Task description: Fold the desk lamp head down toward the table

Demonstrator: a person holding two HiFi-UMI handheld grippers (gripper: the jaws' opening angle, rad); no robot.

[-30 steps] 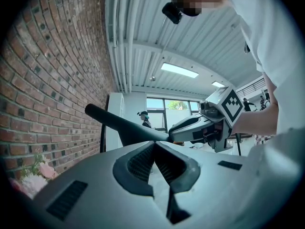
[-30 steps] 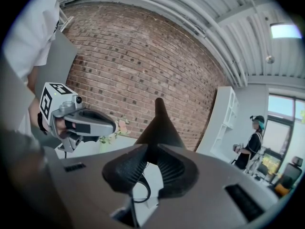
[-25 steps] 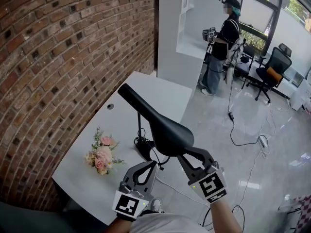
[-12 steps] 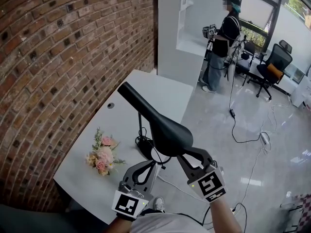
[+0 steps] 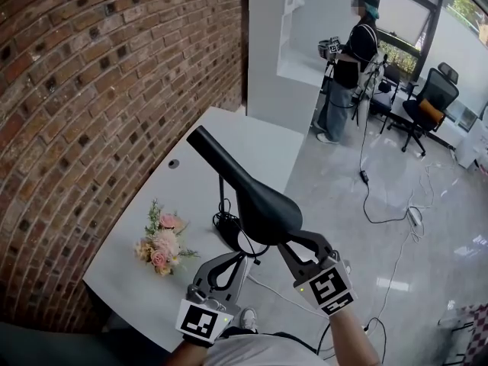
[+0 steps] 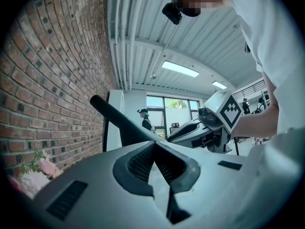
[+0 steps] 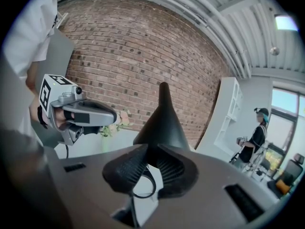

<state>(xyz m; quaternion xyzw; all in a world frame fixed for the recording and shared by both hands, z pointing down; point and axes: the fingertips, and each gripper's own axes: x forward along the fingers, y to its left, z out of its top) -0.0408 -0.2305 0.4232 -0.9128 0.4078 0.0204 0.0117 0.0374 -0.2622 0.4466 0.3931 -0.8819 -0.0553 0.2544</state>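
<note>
A black desk lamp stands on the white table (image 5: pixel 255 139), its cone-shaped head (image 5: pixel 255 197) slanting up to the left above the thin stem (image 5: pixel 221 193) and round base (image 5: pixel 229 236). My right gripper (image 5: pixel 285 241) is shut on the wide lower end of the lamp head. In the right gripper view the cone (image 7: pixel 162 120) rises straight out from between the pads of the right gripper (image 7: pixel 152 149). My left gripper (image 5: pixel 242 257) hangs just left of it, near the base, shut with nothing between its jaws. In the left gripper view the left gripper (image 6: pixel 155 146) shows its pads meeting at the tips, and the lamp head (image 6: pixel 119 123) lies beyond.
A small bouquet of pink flowers (image 5: pixel 160 246) lies on the table, left of the lamp. A brick wall (image 5: pixel 99 90) runs along the table's left side. A person (image 5: pixel 351 59) stands far off by an office chair (image 5: pixel 427 109). Cables (image 5: pixel 381 212) trail over the floor.
</note>
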